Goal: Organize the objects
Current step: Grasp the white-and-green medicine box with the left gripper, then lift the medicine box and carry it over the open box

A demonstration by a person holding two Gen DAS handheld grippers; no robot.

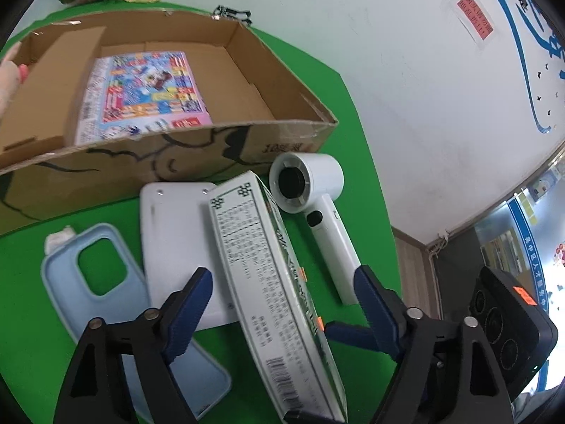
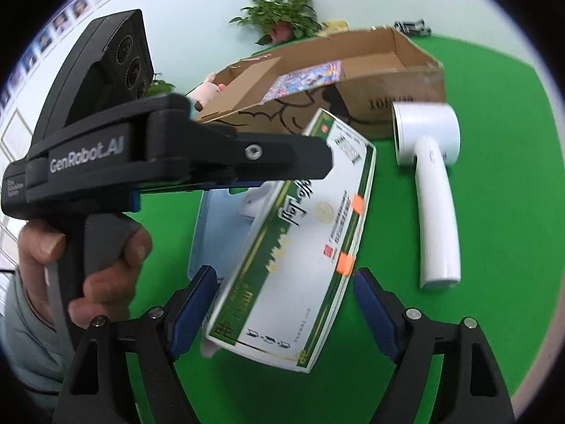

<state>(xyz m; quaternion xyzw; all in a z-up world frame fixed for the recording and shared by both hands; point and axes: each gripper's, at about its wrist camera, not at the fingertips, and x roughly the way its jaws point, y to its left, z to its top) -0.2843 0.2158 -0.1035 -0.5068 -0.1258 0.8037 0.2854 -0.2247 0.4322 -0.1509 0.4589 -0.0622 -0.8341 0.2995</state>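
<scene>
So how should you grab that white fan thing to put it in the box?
Probably by its long straight handle. The white handheld fan lies flat on the green table, apart from the other things. Come from above with the jaws across the handle; the round head looks too wide and would likely slip.

Both views showing bright, even indoor light; shadows staying soft and faint on green cloth. Fisheye bending straight lines hard toward frame edges, black vignette closing off corners. Long box between right jaws smearing with motion blur, its print unreadable; same box between left jaws reading sharper. Window area right of left jaws glaring, washing out. White wall beyond staying evenly lit.
</scene>
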